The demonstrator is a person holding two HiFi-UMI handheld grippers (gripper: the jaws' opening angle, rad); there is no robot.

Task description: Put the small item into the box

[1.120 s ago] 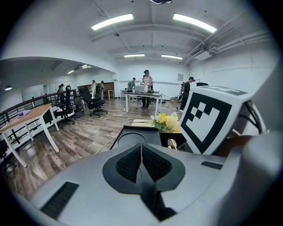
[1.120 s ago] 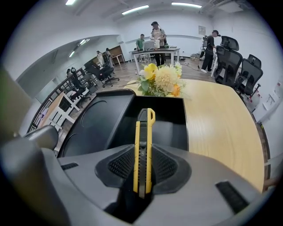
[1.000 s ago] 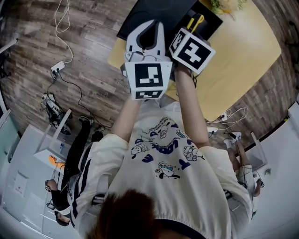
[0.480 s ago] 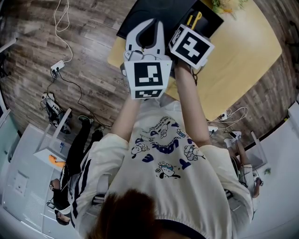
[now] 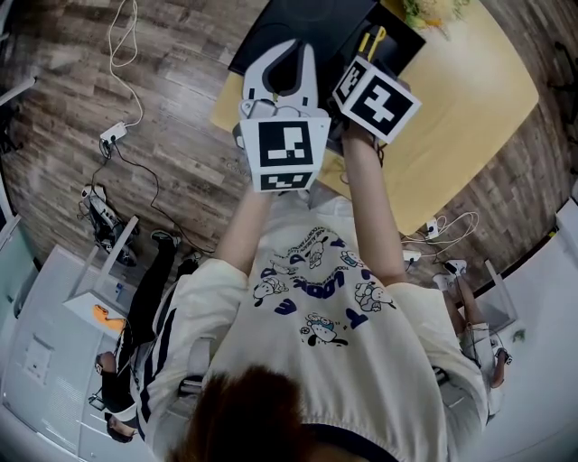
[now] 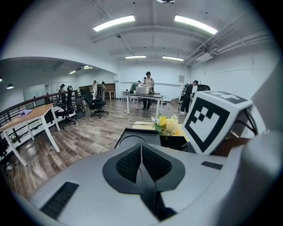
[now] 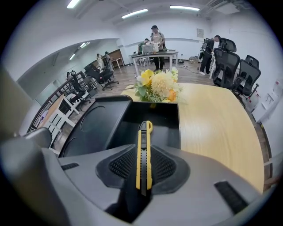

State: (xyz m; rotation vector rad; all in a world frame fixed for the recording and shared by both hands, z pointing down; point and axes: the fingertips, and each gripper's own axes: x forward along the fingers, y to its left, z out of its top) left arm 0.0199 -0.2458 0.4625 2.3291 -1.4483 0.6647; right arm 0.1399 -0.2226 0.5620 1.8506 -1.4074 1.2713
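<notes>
A yellow-and-black utility knife [image 7: 143, 152] is clamped between the pads of my right gripper [image 7: 143, 167], its tip pointing forward over the open black box [image 7: 152, 121]. In the head view the knife [image 5: 371, 41] sticks out past the right gripper [image 5: 366, 56] above the box [image 5: 307, 23]. My left gripper [image 6: 141, 164] is shut with nothing between its pads, held beside the right one [image 5: 287, 52]. The box [image 6: 135, 137] lies just beyond it.
The box sits on a light wooden table [image 7: 212, 128] with a bunch of flowers [image 7: 157, 84] at its far end. The box's lid [image 7: 93, 128] lies open to the left. Office chairs, desks and several people stand farther off. Cables trail on the floor [image 5: 117, 135].
The right gripper's marker cube has tilted and shifted slightly to the right. The left gripper has stayed where it was.
</notes>
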